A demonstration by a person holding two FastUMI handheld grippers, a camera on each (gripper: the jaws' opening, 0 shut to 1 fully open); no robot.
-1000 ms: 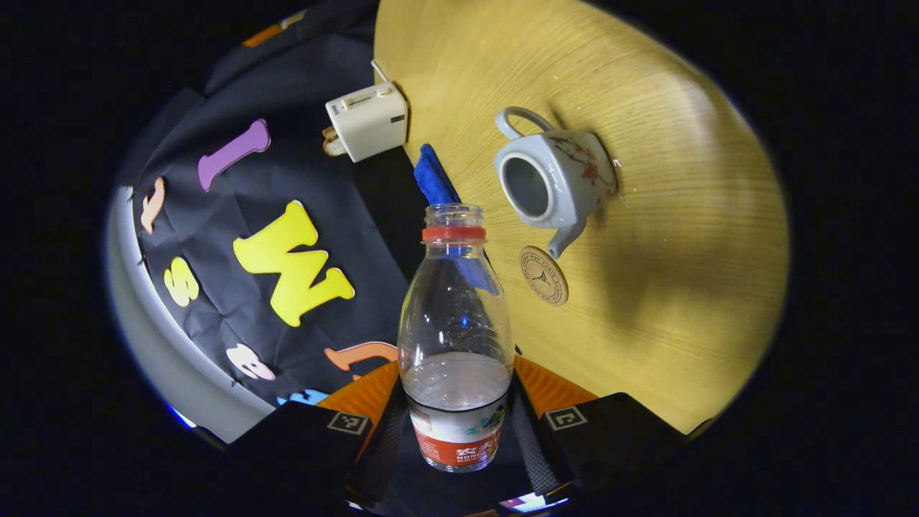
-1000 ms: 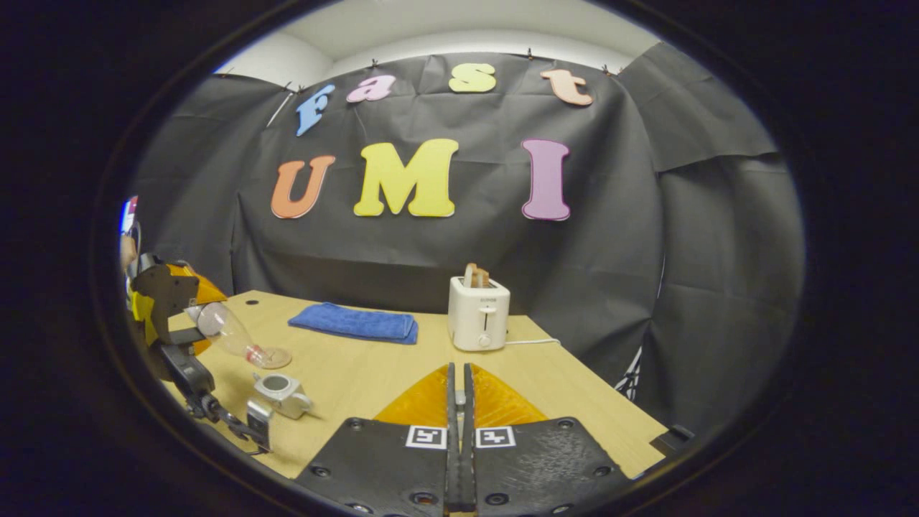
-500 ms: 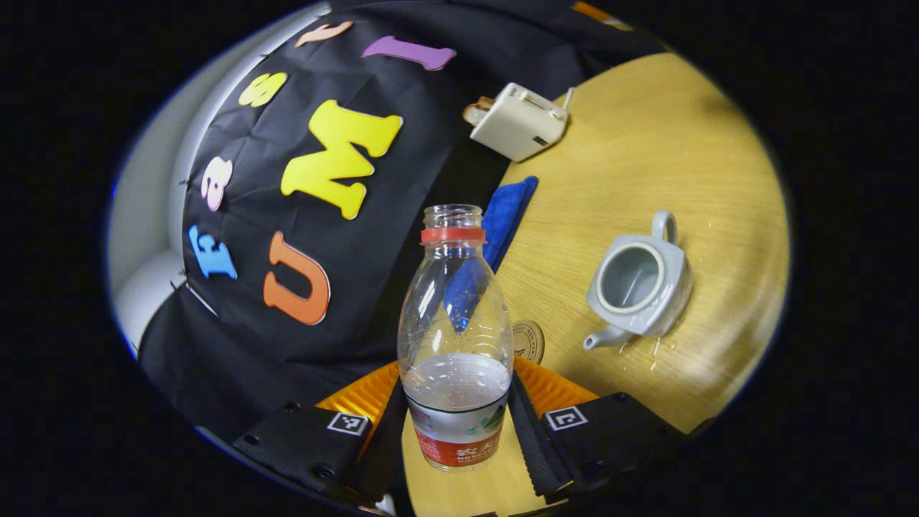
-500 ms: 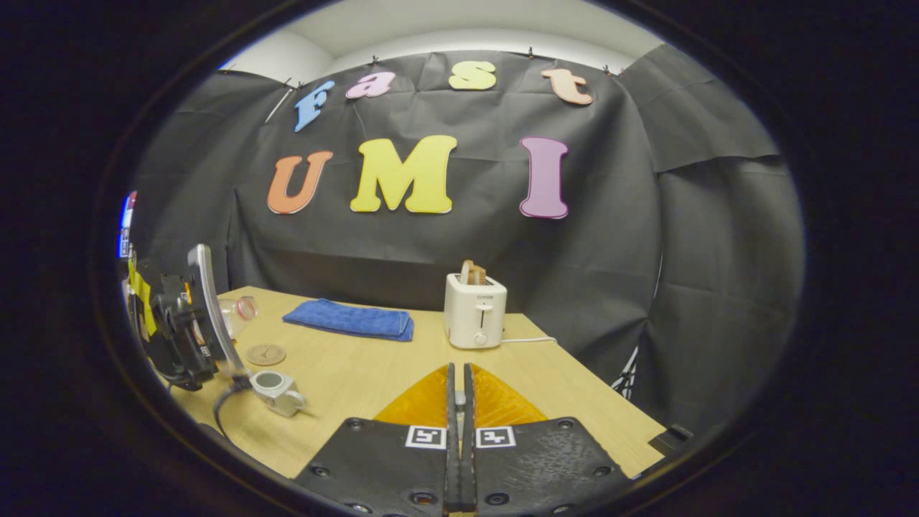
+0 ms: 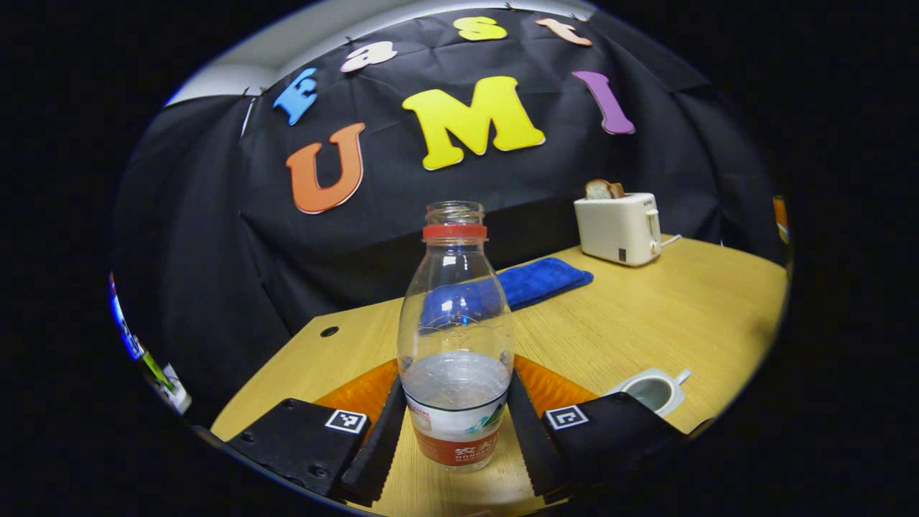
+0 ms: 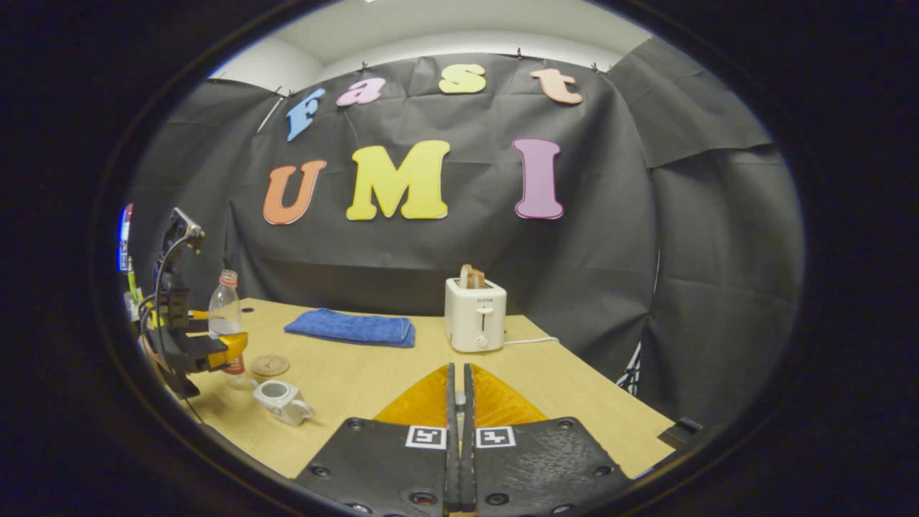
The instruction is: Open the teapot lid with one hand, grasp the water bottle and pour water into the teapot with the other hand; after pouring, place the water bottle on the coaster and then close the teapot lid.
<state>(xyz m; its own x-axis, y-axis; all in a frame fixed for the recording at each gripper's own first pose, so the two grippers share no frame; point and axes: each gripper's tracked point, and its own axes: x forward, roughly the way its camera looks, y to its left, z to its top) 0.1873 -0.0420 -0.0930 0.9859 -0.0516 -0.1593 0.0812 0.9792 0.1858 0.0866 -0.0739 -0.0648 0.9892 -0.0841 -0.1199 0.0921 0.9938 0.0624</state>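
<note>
Left gripper [image 5: 455, 438] pinches the bottle [image 5: 456, 337] low on its body, both fingers pressed on the label band. Bottle upright, uncapped, roughly a third full of water. In the right gripper view the same bottle [image 6: 226, 316] stands upright in the left gripper [image 6: 215, 352] at the far left of the table [image 6: 373, 380], near the coaster [image 6: 269, 365]; can't tell if its base touches the table.

Teapot [image 6: 282, 399] sits on the table just in front of the coaster, lid off, mouth open; it also shows low right in the left gripper view [image 5: 650, 390].

Right gripper [image 6: 459, 459] has its fingers pressed together with nothing visible between them, held over the near table edge, well apart from the teapot.

Towel [image 6: 352, 327] and toaster [image 6: 474, 314] with bread in it stand at the back of the table by the black cloth wall [image 6: 596, 237].
</note>
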